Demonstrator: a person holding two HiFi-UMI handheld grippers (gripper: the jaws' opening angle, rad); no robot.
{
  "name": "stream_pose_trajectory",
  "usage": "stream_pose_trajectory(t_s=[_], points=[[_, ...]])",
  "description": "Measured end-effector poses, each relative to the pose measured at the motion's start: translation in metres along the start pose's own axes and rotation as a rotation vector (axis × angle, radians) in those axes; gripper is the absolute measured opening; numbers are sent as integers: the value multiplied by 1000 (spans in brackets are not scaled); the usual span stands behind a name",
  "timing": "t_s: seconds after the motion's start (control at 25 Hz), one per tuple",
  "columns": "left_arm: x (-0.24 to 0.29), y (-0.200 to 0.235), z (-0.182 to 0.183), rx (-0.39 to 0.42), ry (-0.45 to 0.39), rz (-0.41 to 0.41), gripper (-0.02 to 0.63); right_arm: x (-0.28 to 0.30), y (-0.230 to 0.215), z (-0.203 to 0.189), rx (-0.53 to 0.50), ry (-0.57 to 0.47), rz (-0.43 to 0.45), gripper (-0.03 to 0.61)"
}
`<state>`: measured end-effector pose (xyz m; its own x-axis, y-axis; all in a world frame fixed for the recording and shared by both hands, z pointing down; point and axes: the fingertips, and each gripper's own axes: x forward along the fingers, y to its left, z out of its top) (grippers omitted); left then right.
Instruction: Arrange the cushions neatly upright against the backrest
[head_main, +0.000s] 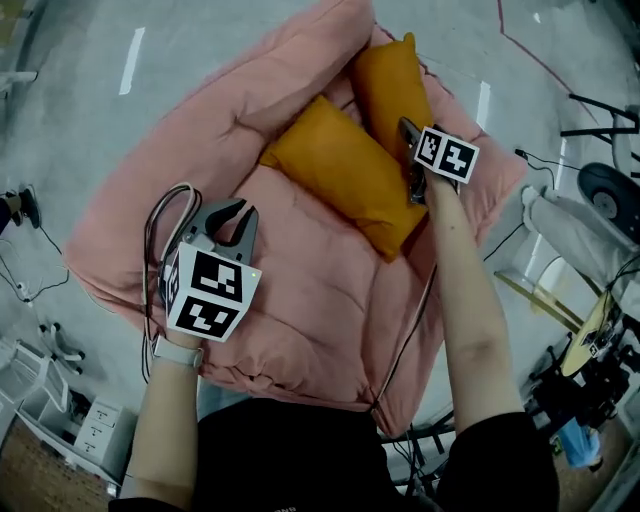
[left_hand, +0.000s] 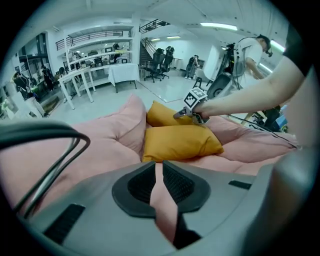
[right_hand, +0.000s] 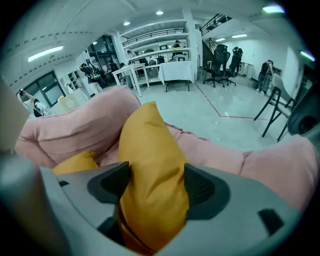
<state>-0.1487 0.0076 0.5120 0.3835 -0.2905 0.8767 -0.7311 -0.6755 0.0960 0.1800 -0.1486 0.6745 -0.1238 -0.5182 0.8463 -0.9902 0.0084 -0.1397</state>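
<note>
Nearest, the left tongs (head_main: 240, 222) hover over the front of the pink sofa (head_main: 300, 300), with a black cable (head_main: 150, 230) looping beside them. The left gripper view shows what the head view does not. The jaws of those tongs (left_hand: 159, 169) stand almost together, with only a thin slit of pink showing through. They seem to grip nothing, though the fish-eye picture leaves that unsure.

Past them the near cushion (head_main: 345, 170), 1 of 2 orange ones, lies flat and slantwise on the seat. At its right end the right tongs (head_main: 412, 160) reach down from an outstretched forearm (head_main: 465, 300). The right gripper view adds that these tongs (right_hand: 155, 180) are spread wide, astride the lower edge of the far cushion (right_hand: 150, 150), whose fabric fills the gap between the pads. That far cushion (head_main: 392, 85) leans on edge in the sofa's back right corner, beside the puffy backrest (head_main: 290, 70).

Around the sofa lies a glossy grey floor (head_main: 80, 60) with white tape strips. Only the gripper views show the hall beyond, with black office chairs (left_hand: 159, 62) and a staircase (left_hand: 147, 42).
</note>
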Motion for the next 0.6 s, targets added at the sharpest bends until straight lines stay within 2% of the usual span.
stream_pose_trajectory(t_s=[0.2, 0.36, 0.56, 0.6], points=[[-1, 2, -1, 8, -2, 9, 51, 8, -4, -2, -27, -6, -64, 315], [1, 4, -4, 19, 12, 15, 51, 6, -3, -2, -48, -5, -69, 225], [2, 6, -8, 31, 22, 18, 51, -7, 3, 2, -79, -39, -80, 148], [3, 6, -9, 32, 25, 19, 51, -10, 4, 4, -91, -48, -82, 107]])
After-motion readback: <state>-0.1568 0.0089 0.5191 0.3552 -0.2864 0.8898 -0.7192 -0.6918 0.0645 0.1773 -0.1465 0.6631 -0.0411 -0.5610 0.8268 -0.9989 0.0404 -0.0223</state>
